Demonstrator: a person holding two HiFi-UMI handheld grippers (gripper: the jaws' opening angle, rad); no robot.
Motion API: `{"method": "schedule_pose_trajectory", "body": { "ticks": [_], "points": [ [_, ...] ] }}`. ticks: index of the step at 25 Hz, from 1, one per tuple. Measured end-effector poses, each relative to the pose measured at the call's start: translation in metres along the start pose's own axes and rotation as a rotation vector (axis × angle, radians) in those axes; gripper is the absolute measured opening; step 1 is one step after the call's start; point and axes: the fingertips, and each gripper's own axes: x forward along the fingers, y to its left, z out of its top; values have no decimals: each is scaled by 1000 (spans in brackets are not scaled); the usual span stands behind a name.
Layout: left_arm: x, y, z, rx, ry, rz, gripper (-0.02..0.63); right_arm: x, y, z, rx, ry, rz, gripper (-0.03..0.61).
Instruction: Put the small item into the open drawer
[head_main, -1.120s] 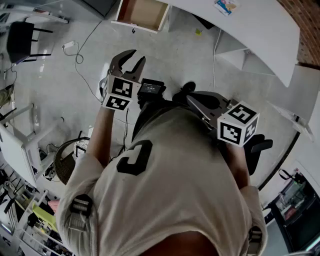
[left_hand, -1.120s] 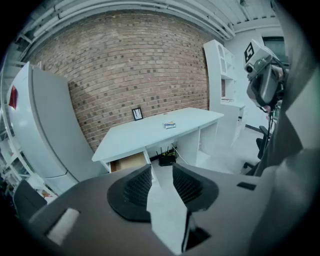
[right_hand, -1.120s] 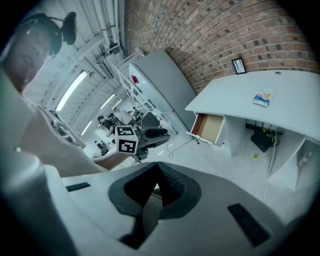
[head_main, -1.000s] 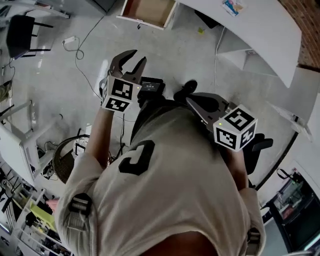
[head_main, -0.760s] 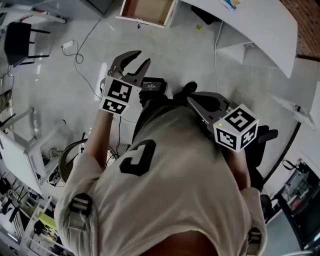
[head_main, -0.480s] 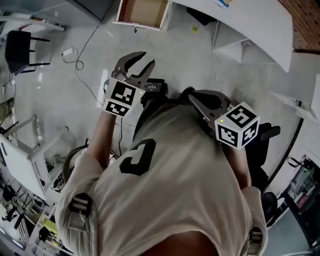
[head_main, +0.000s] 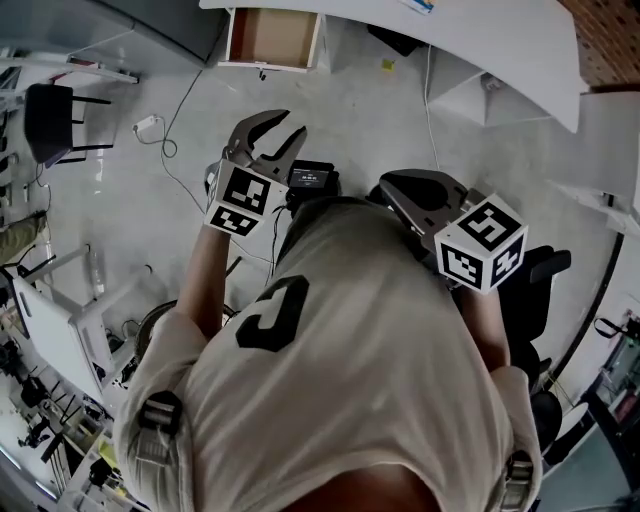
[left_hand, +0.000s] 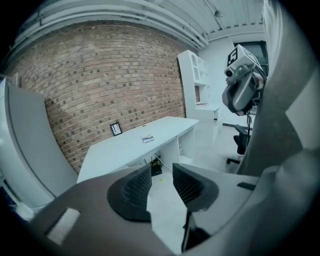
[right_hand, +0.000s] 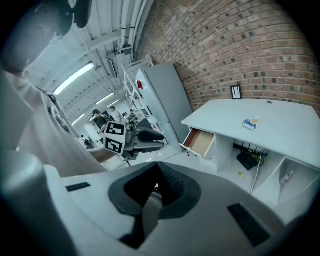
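Tongs in both hands are held out in front of a person in a beige shirt who stands on a grey floor (head_main: 120, 230), seen from above. The left tongs (head_main: 290, 125) are open: in the left gripper view their two ribbed pads (left_hand: 137, 187) stand apart with only floor showing in the gap, and nothing is held. The right tongs (head_main: 385, 190) are closed, the pads meeting at the tips (right_hand: 157, 166) in the right gripper view, with no item gripped between them.

A small packet (head_main: 420, 5) with coloured print lies flat on the white desk (head_main: 500, 50), well apart from both tongs; it also shows in the left gripper view (left_hand: 147, 138) and the right gripper view (right_hand: 250, 123). The drawer (head_main: 272, 38) sits pulled out under the left end of the desk as the head view shows it, its brown inside exposed (right_hand: 201, 143). The packet is on the desk top, not in the drawer.

A small framed picture (right_hand: 236, 92) stands upright on the desk against a brick wall (left_hand: 100, 75). A white cable (head_main: 170, 150) trails across the floor near a black chair (head_main: 50, 110).
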Motion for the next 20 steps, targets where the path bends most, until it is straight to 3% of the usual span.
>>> {"method": "schedule_pose_trajectory", "body": {
  "ticks": [11, 15, 17, 20],
  "points": [
    [31, -27, 59, 112, 12, 17, 126, -50, -47, 9, 4, -136, -4, 3],
    [40, -38, 81, 123, 7, 18, 126, -65, -64, 9, 43, -176, 18, 3],
    [45, -50, 86, 109, 11, -9, 64, -76, -74, 9, 79, -220, 16, 3],
    [50, -65, 91, 81, 12, -31, 56, -92, -91, 4, 183, -273, 7, 3]
  ]
}}
